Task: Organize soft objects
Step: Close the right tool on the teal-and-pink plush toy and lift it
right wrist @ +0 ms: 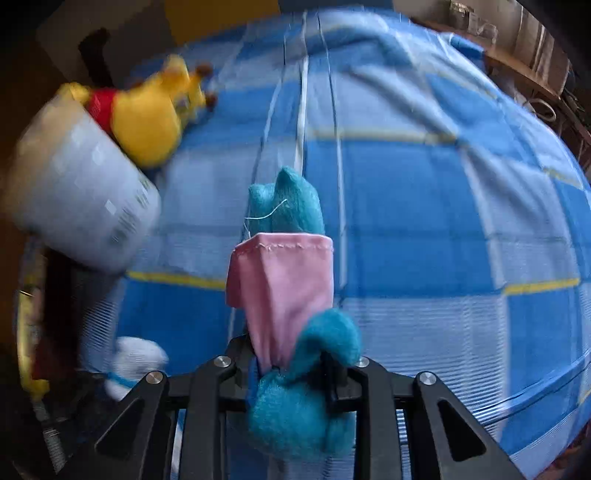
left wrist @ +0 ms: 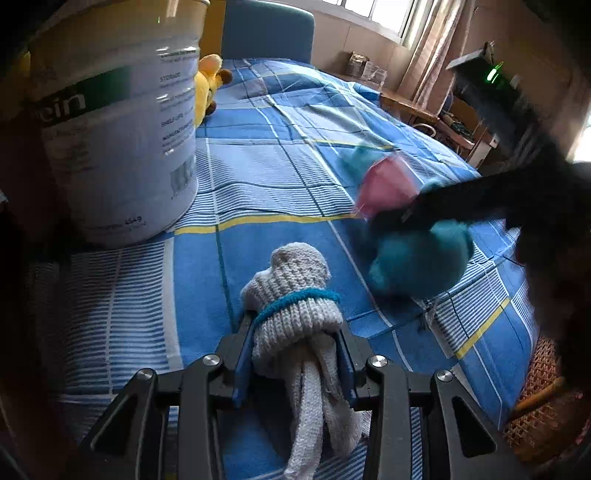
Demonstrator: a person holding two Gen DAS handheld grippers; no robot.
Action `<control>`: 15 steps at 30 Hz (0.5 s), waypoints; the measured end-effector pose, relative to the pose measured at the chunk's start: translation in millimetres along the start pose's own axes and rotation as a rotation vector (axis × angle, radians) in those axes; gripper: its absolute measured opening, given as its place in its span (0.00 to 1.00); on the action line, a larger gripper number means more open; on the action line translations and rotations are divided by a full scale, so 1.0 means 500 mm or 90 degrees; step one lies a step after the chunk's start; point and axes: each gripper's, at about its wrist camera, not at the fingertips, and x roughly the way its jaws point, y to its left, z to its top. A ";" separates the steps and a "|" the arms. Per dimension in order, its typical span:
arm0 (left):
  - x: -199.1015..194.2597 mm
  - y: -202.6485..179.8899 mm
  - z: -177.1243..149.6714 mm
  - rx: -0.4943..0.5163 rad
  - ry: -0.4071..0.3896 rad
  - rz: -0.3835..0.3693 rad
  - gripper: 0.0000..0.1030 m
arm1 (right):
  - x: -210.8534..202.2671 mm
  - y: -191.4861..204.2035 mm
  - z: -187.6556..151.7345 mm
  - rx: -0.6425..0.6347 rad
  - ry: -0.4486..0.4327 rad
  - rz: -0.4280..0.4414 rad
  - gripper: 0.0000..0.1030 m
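My left gripper (left wrist: 295, 332) is shut on a grey knitted toy (left wrist: 295, 291) with a blue yarn band, held just above the blue checked bedspread (left wrist: 258, 166). My right gripper (right wrist: 291, 354) is shut on a teal plush toy in a pink dress (right wrist: 284, 291). In the left wrist view that teal and pink toy (left wrist: 413, 254) hangs blurred at the right, under the dark right gripper (left wrist: 402, 212). The grey toy shows blurred at the lower left of the right wrist view (right wrist: 136, 363). A yellow plush bear in a red top (right wrist: 147, 118) lies at the head of the bed.
A large white tub (left wrist: 118, 122) with a printed label stands on the bed at the left, also in the right wrist view (right wrist: 81, 199). A blue headboard (left wrist: 269, 29) is at the far end. A wooden desk (left wrist: 410, 103) and a cane chair (left wrist: 543, 406) stand right of the bed.
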 end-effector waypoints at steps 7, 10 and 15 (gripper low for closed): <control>-0.010 0.001 -0.011 0.003 0.004 0.028 0.38 | 0.015 -0.010 -0.020 -0.009 -0.033 0.023 0.28; -0.010 0.001 -0.013 0.002 0.004 0.034 0.38 | 0.011 0.006 -0.023 -0.021 -0.032 0.010 0.28; -0.038 -0.003 -0.017 -0.008 0.007 0.045 0.37 | 0.012 0.015 -0.023 -0.043 -0.038 -0.001 0.29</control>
